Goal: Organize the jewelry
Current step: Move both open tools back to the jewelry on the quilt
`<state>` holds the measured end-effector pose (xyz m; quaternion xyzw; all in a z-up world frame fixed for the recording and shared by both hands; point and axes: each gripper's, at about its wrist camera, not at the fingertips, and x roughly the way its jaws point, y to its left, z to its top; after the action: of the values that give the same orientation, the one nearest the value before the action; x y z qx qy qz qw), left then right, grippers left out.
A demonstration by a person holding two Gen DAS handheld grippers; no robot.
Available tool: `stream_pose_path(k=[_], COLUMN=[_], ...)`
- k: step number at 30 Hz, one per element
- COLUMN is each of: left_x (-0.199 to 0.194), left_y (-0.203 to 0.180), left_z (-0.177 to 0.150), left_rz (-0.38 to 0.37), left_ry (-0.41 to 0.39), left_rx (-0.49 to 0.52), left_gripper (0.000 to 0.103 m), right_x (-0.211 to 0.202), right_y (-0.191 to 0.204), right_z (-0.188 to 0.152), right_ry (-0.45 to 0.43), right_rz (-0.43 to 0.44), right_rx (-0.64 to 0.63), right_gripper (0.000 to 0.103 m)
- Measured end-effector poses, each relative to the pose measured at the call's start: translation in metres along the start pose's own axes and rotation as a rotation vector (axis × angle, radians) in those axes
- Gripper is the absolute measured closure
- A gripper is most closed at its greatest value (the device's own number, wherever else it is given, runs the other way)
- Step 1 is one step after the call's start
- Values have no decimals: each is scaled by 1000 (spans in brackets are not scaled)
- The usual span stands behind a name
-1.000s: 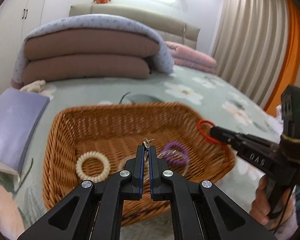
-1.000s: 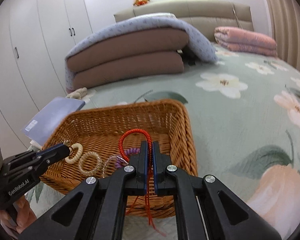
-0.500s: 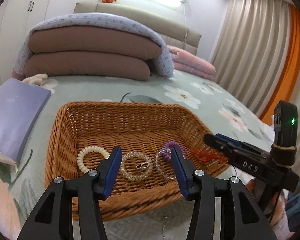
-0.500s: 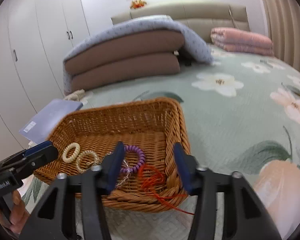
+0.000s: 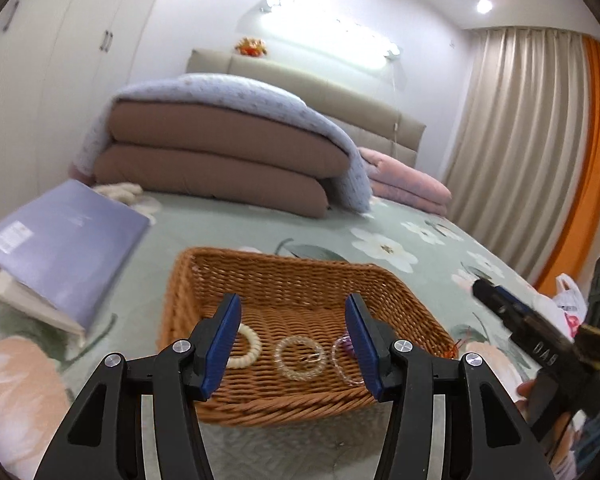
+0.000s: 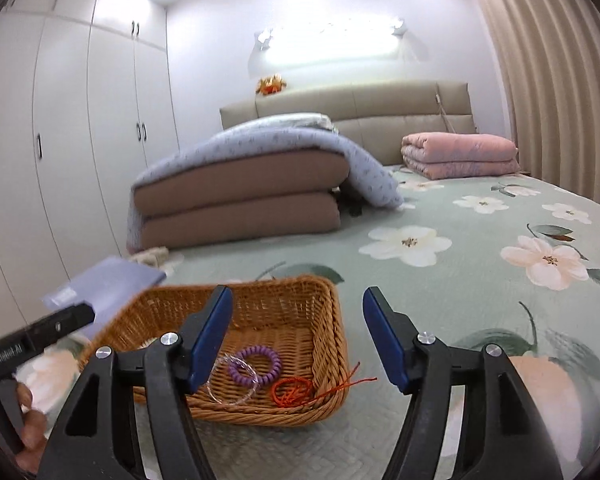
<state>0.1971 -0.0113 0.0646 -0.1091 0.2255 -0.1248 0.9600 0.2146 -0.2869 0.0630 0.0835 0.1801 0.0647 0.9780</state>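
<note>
Floral bedspread [image 6: 440,292] bears wicker basket [image 5: 296,276], purple book [image 5: 66,248] beside; both grippers gape empty.

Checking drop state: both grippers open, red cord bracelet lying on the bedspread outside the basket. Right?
Not quite. In the right wrist view the red cord bracelet lies inside the basket, only its loose tail over the rim. Left gripper and right gripper are open.

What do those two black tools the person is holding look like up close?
Each gripper is matte black with two angular fingers, blue pads on their inner faces and silver screw heads. The left gripper shows white lettering on its side in the right wrist view; the right gripper has a small green light in the left wrist view.
</note>
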Motion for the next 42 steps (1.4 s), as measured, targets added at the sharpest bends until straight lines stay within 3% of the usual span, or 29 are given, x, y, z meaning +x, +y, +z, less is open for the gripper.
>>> stream_pose_path(k=[5, 7, 11, 14, 16, 22, 25, 29, 35, 38, 42], left_x=[-31, -44, -76, -103, -117, -135, -137, -128, -82, -59, -39], left_y=[5, 10, 29, 43, 50, 61, 61, 53, 22, 15, 9], left_z=[-13, -21, -40, -63, -83, -134, -138, -130, -120, -118, -120], left_rz=[47, 38, 67, 110, 155, 152, 138, 58, 3, 28, 80], left_ry=[19, 51, 91, 117, 151, 265, 271, 275, 360, 400, 429], left_rx=[5, -1, -35, -47, -41, -62, -73, -98, -92, -90, -50], left_gripper=[47, 47, 46, 35, 34, 34, 34, 34, 34, 34, 34], right_x=[-31, -44, -68, -82, -86, -77, -72, -65, -55, -50, -45], right_y=[-2, 0, 8, 15, 19, 25, 20, 16, 15, 18, 29], right_z=[-10, -23, -54, -74, -85, -104, -106, -108, -113, -118, -125], right_ry=[14, 55, 164, 202, 218, 285, 304, 341, 413, 463, 498], right_rz=[-21, -26, 50, 62, 58, 48, 49, 72, 136, 191, 170], right_rx=[26, 14, -17, -67, -92, -122, -111, -90, -76, -82, -139], right_gripper=[33, 33, 33, 33, 33, 33, 34, 39, 48, 48, 48])
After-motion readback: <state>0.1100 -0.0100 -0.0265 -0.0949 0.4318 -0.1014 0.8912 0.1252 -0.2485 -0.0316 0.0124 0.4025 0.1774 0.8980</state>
